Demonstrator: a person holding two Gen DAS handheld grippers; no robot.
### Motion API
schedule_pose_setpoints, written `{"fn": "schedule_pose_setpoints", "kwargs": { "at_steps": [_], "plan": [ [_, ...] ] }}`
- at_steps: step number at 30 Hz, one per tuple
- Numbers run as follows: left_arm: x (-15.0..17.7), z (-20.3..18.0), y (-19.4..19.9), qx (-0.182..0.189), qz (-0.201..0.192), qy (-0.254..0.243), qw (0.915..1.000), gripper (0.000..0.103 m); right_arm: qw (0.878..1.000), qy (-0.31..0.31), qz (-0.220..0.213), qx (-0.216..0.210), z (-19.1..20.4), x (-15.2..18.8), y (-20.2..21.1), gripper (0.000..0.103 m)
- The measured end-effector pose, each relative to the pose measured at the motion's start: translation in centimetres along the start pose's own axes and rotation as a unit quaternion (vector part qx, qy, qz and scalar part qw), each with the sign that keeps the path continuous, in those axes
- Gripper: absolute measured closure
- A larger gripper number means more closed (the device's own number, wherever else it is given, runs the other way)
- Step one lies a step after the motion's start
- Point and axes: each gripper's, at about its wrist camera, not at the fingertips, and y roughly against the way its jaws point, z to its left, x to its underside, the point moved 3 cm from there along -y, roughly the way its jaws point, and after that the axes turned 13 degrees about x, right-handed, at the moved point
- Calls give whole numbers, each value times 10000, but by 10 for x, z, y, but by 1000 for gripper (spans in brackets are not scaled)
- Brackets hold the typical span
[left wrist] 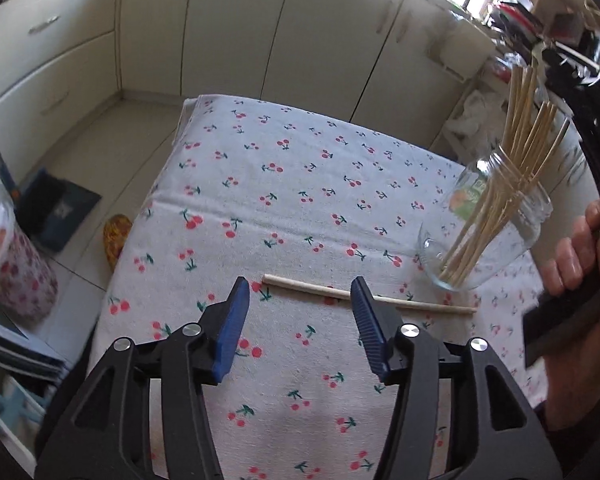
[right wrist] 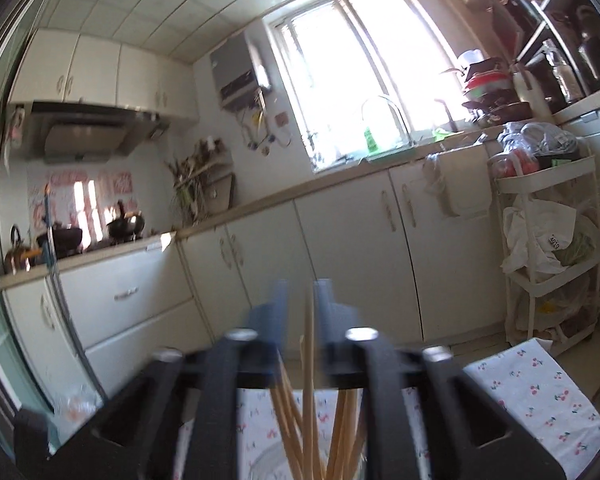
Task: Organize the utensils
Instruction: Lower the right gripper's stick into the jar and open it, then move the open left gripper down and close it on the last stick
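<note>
A: What is seen at the left side, from the left wrist camera?

B: A container [left wrist: 12, 240] with cherry print is seen at the far left edge, blurred. On the floor a dark mat [left wrist: 60, 210] is laid. The table [left wrist: 284, 184] is covered with a white cloth printed with cherries.

A: And the left gripper [left wrist: 298, 296]?

B: Its blue jaws are spread apart and nothing is held between them. They are pointed down toward the cloth. One chopstick [left wrist: 308, 289] is laid flat on the cloth just beyond the jaw tips; its right part is crossed by the right jaw in this view. No contact with the pads can be seen.

A: Further to the right?

B: A glass jar [left wrist: 496, 224] is seen over the right part of the table, tilted, with a bundle of chopsticks [left wrist: 516, 152] standing in it. At the right edge a hand [left wrist: 580, 248] is closed around a black handle.

A: What is shown by the right wrist camera?

B: White cabinets [right wrist: 340, 256] and a bright window [right wrist: 356, 76] are seen, and a white cart [right wrist: 548, 248] at the right. The right gripper [right wrist: 304, 300] is blurred. Its jaws are parted a little, and one stick [right wrist: 309, 344] rises in the gap between them; it seems not to be pinched, but this cannot be told for sure. The jar rim [right wrist: 268, 460] is seen below, with the other sticks in it.
</note>
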Motion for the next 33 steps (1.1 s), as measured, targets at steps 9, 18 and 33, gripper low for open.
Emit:
{"fn": "schedule_pose_setpoints", "kwargs": {
  "at_steps": [9,18,33],
  "plan": [
    [7,17,-5,761,299,1294,9882,50,9939,387,1013,-210,-20,18,77,66],
    [2,17,-16,725,264,1824,9802,50,9275,1281,3370,-989,-17,107,42,62],
    [-16,14,-31,631,603,1756,9806,50,9013,1345,3859,-1439,-17,114,34,42]
  ]
}}
